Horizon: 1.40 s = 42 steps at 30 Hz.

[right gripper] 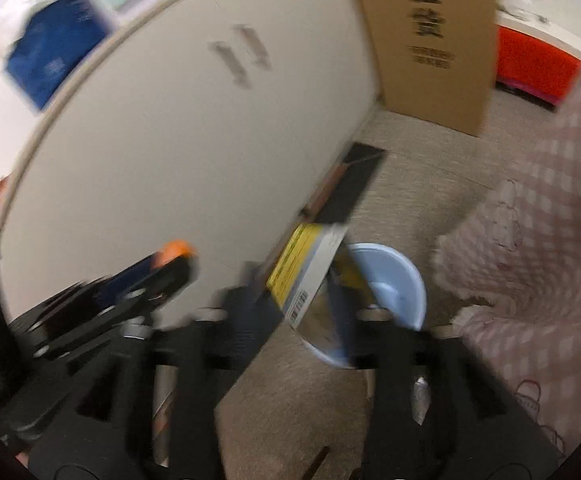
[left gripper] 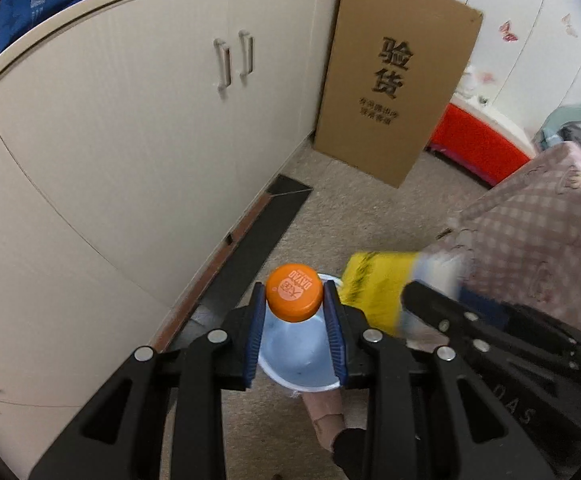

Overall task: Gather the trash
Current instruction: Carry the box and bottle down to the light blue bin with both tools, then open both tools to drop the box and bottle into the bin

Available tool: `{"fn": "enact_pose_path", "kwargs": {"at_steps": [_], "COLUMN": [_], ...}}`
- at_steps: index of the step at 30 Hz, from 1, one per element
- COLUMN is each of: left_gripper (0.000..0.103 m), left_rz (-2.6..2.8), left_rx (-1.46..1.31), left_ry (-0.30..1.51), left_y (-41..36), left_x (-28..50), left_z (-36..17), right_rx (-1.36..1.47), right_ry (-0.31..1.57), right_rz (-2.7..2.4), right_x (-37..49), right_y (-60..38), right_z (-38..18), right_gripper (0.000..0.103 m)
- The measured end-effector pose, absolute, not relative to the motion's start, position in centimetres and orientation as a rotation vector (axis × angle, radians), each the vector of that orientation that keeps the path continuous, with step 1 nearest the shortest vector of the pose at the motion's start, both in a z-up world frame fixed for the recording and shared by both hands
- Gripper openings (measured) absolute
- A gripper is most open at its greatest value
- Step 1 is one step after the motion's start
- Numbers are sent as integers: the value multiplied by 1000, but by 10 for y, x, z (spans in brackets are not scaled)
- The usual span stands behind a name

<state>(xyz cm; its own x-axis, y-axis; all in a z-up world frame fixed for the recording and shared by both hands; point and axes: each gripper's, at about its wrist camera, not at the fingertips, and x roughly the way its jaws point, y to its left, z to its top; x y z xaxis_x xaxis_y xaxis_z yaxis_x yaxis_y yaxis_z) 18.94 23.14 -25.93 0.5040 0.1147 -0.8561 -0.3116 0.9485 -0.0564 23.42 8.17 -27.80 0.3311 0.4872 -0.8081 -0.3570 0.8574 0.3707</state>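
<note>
Left wrist view, left to right: a cream cabinet point(left gripper: 130, 128) with paired door handles fills the left side; a dark flat strip point(left gripper: 258, 236) lies on the carpet along its base. A brown cardboard box point(left gripper: 394, 80) with printed characters stands upright at the cabinet's far end, a red item beyond it. At centre, the left claw point(left gripper: 295, 312) is closed on a bottle with an orange cap point(left gripper: 294, 295), blue pads pressing either side just below the cap. Directly under it on the carpet sits a pale blue bin point(left gripper: 310, 386), its rim showing beneath the bottle. To the right, the right claw appears blurred, with a yellow package point(left gripper: 374, 284) at its tip. A pink checked cover point(left gripper: 530, 232) drapes at far right.

Right wrist view, heavily blurred: the left claw and orange cap lie at left. The right claw point(right gripper: 302, 284) stands with its jaws apart; the yellow package point(right gripper: 302, 268), bearing a barcode, is between them, tilted, above the bin's point(right gripper: 410, 280) near rim. Whether either pad touches it cannot be told
</note>
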Motion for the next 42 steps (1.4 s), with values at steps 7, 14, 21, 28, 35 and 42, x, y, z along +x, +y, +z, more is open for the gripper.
{"fn": "enact_pose_path", "kwargs": {"at_steps": [7,14,21,28,35,42], "left_gripper": [28,29,29,30,68,72], "left_rz": [239,214,208,191,226,271], "left_rx": [-220,-192,-165,-159,-166,-148], "left_ry": [1063,1094,1095,1104,1108,1101], "left_y": [227,206,194,188,188,191], "left_x": [200,204,211,223,222,207], "left_z": [-282,-291,-288,-291,-292,-288], "right_rx": [170,226,317,322,322,331], "right_ry": [1144,1019,1013,986,973,973], "right_rz": [482,361,287,308,319,340], "right_x": [232,221,224,221,219,220], "right_y": [59,30,3,5,5,4], "right_z": [-301,-292,-295,-290,-290,-290], "right_gripper": [59,68,69,70,70,71]}}
